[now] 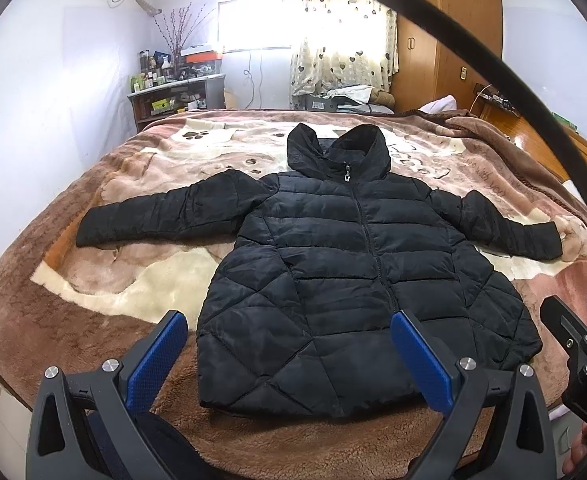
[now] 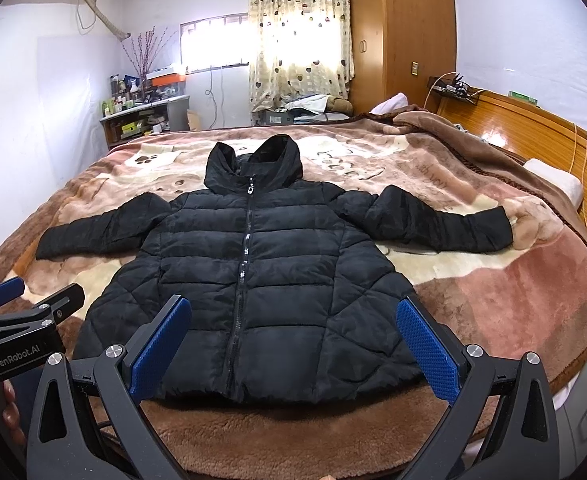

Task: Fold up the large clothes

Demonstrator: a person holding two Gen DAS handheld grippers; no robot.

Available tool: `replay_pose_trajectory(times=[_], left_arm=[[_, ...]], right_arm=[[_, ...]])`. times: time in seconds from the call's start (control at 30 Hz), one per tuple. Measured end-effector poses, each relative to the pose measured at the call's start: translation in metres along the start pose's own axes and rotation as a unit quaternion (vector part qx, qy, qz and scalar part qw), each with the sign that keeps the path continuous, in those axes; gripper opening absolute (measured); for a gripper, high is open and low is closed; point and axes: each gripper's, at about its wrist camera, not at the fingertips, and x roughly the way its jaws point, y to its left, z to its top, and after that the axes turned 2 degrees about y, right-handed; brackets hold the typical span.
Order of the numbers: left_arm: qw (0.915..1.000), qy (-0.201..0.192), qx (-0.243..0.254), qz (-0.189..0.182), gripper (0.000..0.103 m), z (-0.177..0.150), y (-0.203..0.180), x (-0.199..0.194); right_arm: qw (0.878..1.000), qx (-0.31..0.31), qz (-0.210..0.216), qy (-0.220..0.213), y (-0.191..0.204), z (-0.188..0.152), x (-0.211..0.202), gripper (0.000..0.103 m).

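A black hooded puffer jacket (image 1: 333,272) lies flat, front up and zipped, on the bed, sleeves spread to both sides; it also shows in the right wrist view (image 2: 253,272). My left gripper (image 1: 289,356) is open and empty, held above the jacket's near hem toward its left side. My right gripper (image 2: 293,344) is open and empty, above the near hem at the middle. The right gripper's body shows at the right edge of the left wrist view (image 1: 581,344). The left gripper's body shows at the left of the right wrist view (image 2: 21,320).
A brown and cream plush blanket (image 1: 105,280) covers the bed. A wooden headboard (image 2: 533,128) and a pillow (image 2: 553,180) are at the right. A cluttered shelf (image 1: 173,92), a curtained window (image 1: 333,32) and a wardrobe (image 1: 445,32) stand behind the bed.
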Motion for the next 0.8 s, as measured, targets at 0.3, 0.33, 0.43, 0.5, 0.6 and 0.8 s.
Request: replay_pose_trajectory(times=[0.3, 0.33, 0.43, 0.5, 0.6, 0.8], left_arm=[[1.0, 0.003, -0.001, 0.0, 0.103, 0.0008, 0.0004, 0.0008], [1.0, 0.003, -0.001, 0.001, 0.103, 0.0008, 0.0013, 0.0002], [1.0, 0.003, -0.002, 0.001, 0.103, 0.0007, 0.002, -0.0003], [1.0, 0.003, -0.002, 0.001, 0.103, 0.0004, 0.002, -0.0001], [1.0, 0.002, -0.002, 0.0, 0.103, 0.0, 0.0021, -0.001], [1.0, 0.006, -0.003, 0.001, 0.103, -0.0004, 0.0031, -0.0021]], right_arm=[[1.0, 0.001, -0.002, 0.0, -0.0022, -0.0014, 0.0003, 0.103], [1.0, 0.001, -0.002, 0.001, -0.0019, -0.0009, 0.0003, 0.103], [1.0, 0.0, -0.001, 0.001, -0.0009, -0.0002, -0.0005, 0.103], [1.0, 0.0, -0.001, 0.002, -0.002, -0.0008, 0.0001, 0.103], [1.0, 0.001, -0.001, 0.001, -0.0017, -0.0008, -0.0002, 0.103], [1.0, 0.0, -0.003, 0.001, -0.0009, -0.0007, -0.0002, 0.103]])
